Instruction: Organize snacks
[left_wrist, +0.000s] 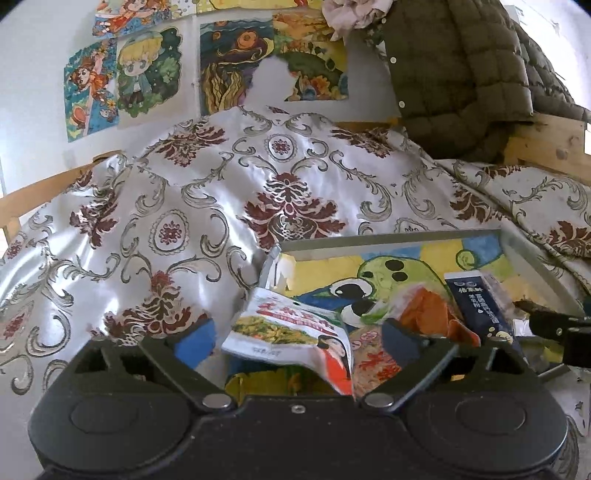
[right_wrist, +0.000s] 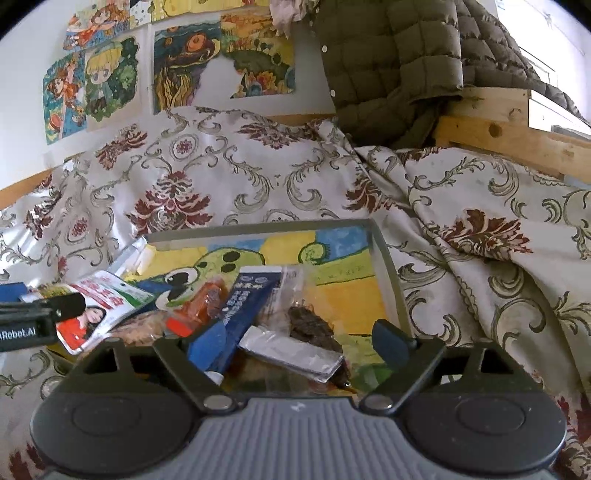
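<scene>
Here the left hand-held gripper (left_wrist: 297, 332) stands with its jaws spread wide, and the white snack packet (left_wrist: 291, 334) lies between its fingers, apparently untouched by either pad, draped over the tray's near left edge. The right hand-held gripper (right_wrist: 295, 341) is likewise open; between its fingers lie a silver foil sachet (right_wrist: 291, 350) and a dark dried snack in clear wrap (right_wrist: 310, 325), neither gripped. A dark blue sachet (right_wrist: 240, 314) and an orange packet (right_wrist: 201, 306) rest just left of them, overlapping. All sit in a shallow grey tray (right_wrist: 388, 280) with a painted green bird on its floor. The tray's far half is bare, its far rim and right rim low. Around it spreads a patterned bedcover (left_wrist: 184, 192), rumpled and rising behind; a quilted jacket (right_wrist: 388, 74) hangs at the wooden frame beyond
</scene>
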